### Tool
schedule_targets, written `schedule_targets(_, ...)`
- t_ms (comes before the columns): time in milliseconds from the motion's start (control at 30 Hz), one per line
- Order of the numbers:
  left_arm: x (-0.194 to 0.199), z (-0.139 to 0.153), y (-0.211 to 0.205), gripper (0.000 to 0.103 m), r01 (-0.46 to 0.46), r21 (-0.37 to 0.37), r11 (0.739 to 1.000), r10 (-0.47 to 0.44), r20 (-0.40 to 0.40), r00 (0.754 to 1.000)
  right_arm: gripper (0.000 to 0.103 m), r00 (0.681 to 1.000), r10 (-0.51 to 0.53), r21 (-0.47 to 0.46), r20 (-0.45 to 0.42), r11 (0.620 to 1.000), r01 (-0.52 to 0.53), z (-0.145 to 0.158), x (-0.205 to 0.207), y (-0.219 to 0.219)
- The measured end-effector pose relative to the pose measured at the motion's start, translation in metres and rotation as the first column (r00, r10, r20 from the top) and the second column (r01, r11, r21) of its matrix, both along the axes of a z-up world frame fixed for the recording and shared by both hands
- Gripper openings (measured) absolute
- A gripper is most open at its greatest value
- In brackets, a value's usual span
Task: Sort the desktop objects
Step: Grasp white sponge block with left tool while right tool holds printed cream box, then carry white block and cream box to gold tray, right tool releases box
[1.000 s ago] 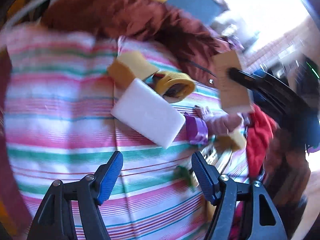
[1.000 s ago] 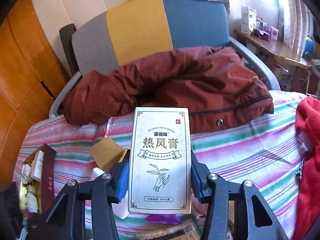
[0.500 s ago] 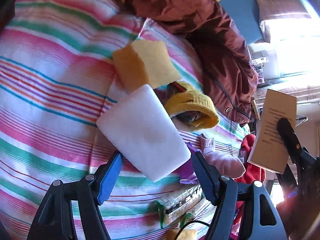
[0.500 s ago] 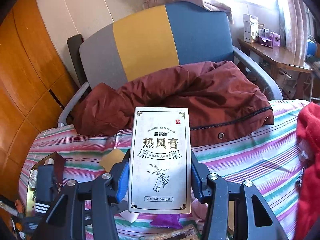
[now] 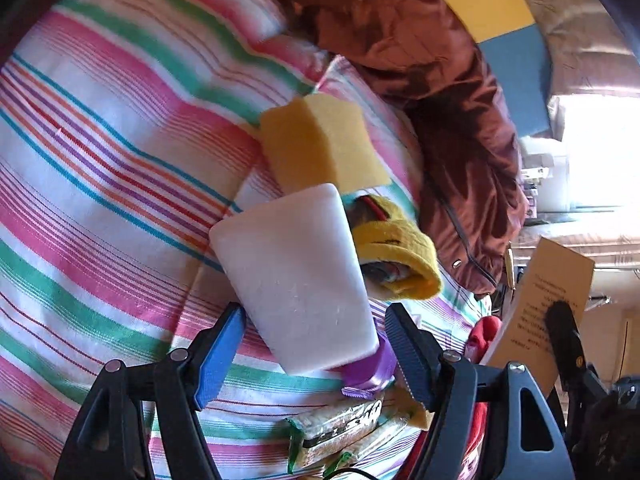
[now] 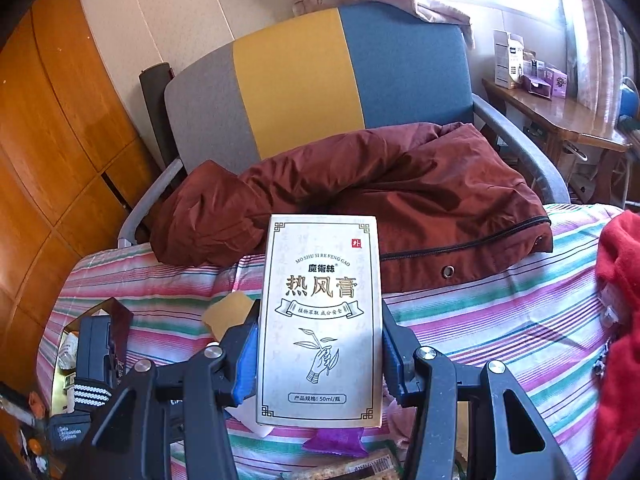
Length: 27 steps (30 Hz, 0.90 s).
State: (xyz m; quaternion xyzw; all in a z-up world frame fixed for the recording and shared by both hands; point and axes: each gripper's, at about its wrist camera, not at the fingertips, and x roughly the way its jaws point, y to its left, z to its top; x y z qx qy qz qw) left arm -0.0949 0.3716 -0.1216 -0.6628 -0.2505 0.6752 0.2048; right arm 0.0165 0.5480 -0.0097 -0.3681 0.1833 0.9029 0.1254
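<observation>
My right gripper (image 6: 320, 356) is shut on an upright white ointment box (image 6: 320, 320) with Chinese lettering, held above the striped cloth (image 6: 480, 320). The box also shows at the right of the left wrist view (image 5: 540, 300). My left gripper (image 5: 316, 352) is open, its jaws either side of the near end of a white foam block (image 5: 296, 276) lying on the cloth (image 5: 100, 160). Beyond the block lie a yellow sponge (image 5: 320, 144) and a yellow knit piece (image 5: 396, 256). A purple item (image 5: 368, 368) sits under the block's near corner.
A maroon jacket (image 6: 380, 200) lies at the back against a grey, yellow and blue chair (image 6: 312, 80). Snack packets (image 5: 340, 436) lie by my left gripper. A red garment (image 6: 616, 320) is at the right. An open box of small items (image 6: 80, 344) sits far left.
My left gripper has moved forward over the cloth, so the white foam block now lies between its open jaws. My right gripper has risen a little with the ointment box.
</observation>
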Motion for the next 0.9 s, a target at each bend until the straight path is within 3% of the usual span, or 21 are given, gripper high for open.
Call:
schedule_targets(100,-0.008,-0.001,-0.001,0.073,-0.032,-0.010,0.999,0.032,0.004,0.999,0.051,1.000,0.007,0.008,0.007,1.000,-0.008,-0.001,-0.001,-0.002)
schedule_targets(233,-0.013,0.000,0.003,0.069,0.012,-0.033,0.999,-0.013,-0.010,1.000,0.052,1.000,0.018,0.016,0.017,1.000,-0.018,-0.003,-0.003,-0.005)
schedule_targets(267,-0.013,0.000,0.004,0.063,0.031,-0.042,0.999,-0.032,-0.024,0.999,0.052,1.000,0.020,0.017,0.019,1.000,-0.020,-0.003,-0.003,-0.005)
schedule_targets(400,-0.010,0.001,0.001,0.061,0.099,-0.028,0.995,-0.101,-0.087,0.991,0.052,0.999,0.028,0.035,0.028,0.999,-0.029,-0.004,-0.004,-0.007)
schedule_targets(533,-0.002,0.010,-0.004,0.061,0.155,-0.062,0.986,-0.164,-0.181,0.970,0.051,0.998,0.049,0.044,0.030,0.998,-0.050,-0.006,-0.006,-0.010)
schedule_targets(667,0.012,0.029,-0.005,0.061,0.226,-0.179,0.958,-0.276,-0.338,0.900,0.052,0.996,0.090,0.047,0.023,0.995,-0.091,-0.008,-0.009,-0.018)
schedule_targets(800,0.029,0.045,-0.013,0.061,0.239,-0.311,0.920,-0.369,-0.478,0.797,0.051,0.990,0.140,0.046,0.015,0.989,-0.140,-0.010,-0.011,-0.029)
schedule_targets(900,0.037,0.054,-0.022,0.061,0.224,-0.378,0.898,-0.410,-0.537,0.738,0.051,0.984,0.180,0.054,0.008,0.982,-0.181,-0.011,-0.013,-0.039)
